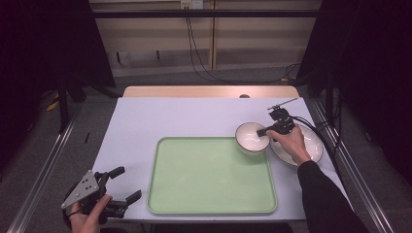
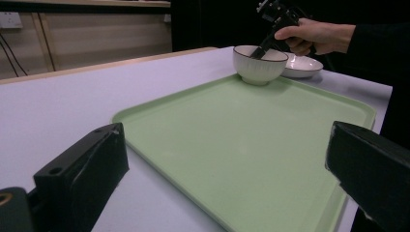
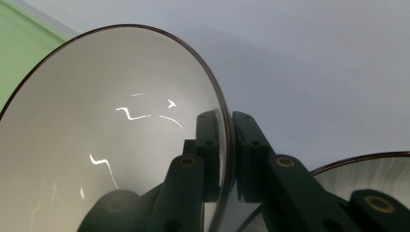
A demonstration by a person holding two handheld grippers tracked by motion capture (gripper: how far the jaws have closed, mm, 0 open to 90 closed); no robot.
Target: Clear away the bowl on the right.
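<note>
A white bowl with a dark rim point(image 1: 250, 138) point(image 2: 258, 65) point(image 3: 106, 130) sits at the far right corner of the green tray point(image 1: 209, 194) point(image 2: 251, 145). My right gripper point(image 1: 266, 131) point(image 2: 258, 52) point(image 3: 227, 140) is shut on the bowl's rim, one jaw inside and one outside the wall. A white plate point(image 1: 311, 143) point(image 2: 304, 65) point(image 3: 372, 174) lies just right of the bowl, under the right hand. My left gripper point(image 1: 125, 183) point(image 2: 222, 159) rests at the table's near left corner, open, with nothing between its jaws.
The pale table point(image 1: 145, 121) extends left of and behind the tray. Its wooden far edge point(image 1: 209, 91) borders the floor, where black cables point(image 1: 199, 63) trail. Metal rails run along both sides of the table.
</note>
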